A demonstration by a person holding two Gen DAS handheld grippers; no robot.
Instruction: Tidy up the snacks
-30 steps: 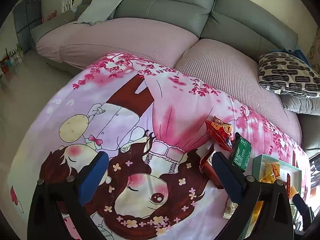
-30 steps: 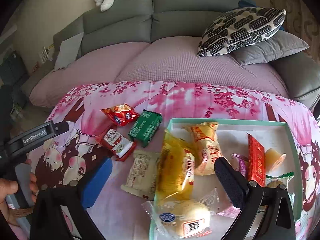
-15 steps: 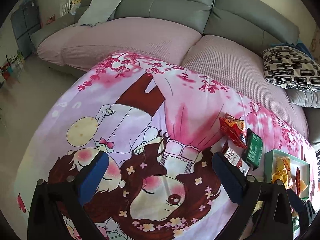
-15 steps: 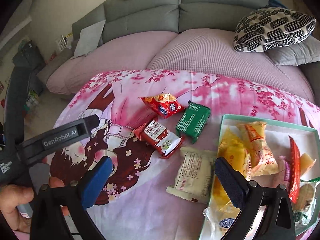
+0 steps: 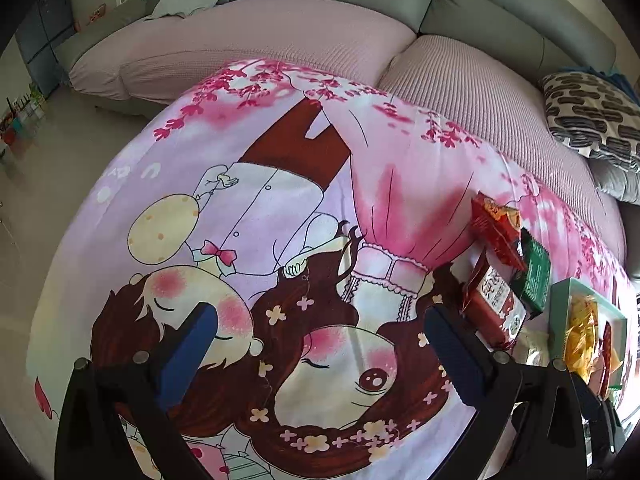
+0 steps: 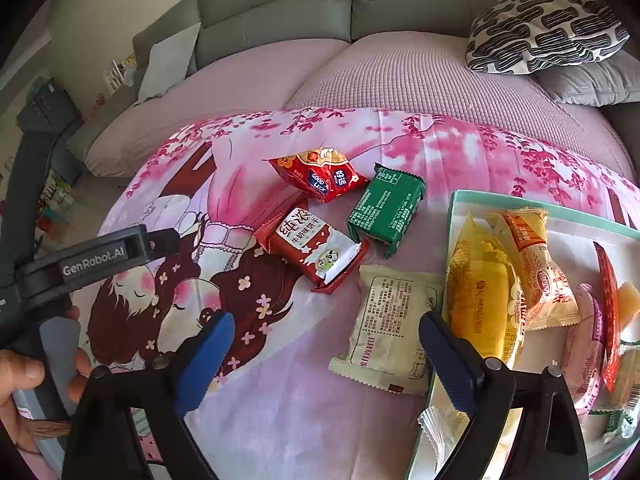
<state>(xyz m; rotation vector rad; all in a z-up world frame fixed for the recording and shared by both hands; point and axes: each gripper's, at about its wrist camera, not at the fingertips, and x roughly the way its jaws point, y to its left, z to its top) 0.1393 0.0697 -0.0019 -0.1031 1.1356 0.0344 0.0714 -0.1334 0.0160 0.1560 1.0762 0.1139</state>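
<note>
Snacks lie in two groups in the right wrist view: four packets loose on the cartoon cloth (image 6: pixel 280 400) at the frame centre, including the cream packet (image 6: pixel 390 326), and more inside the teal tray (image 6: pixel 452 216) at right. Both the right gripper (image 6: pixel 326 344) and left gripper (image 5: pixel 320 332) have jaws spread wide, holding nothing. I think the cream packet, touching the tray wall, could slip or crumple if one finger lands on that rim.

Bright daylight, sharp centre, heavy fisheye edge distortion.
</note>
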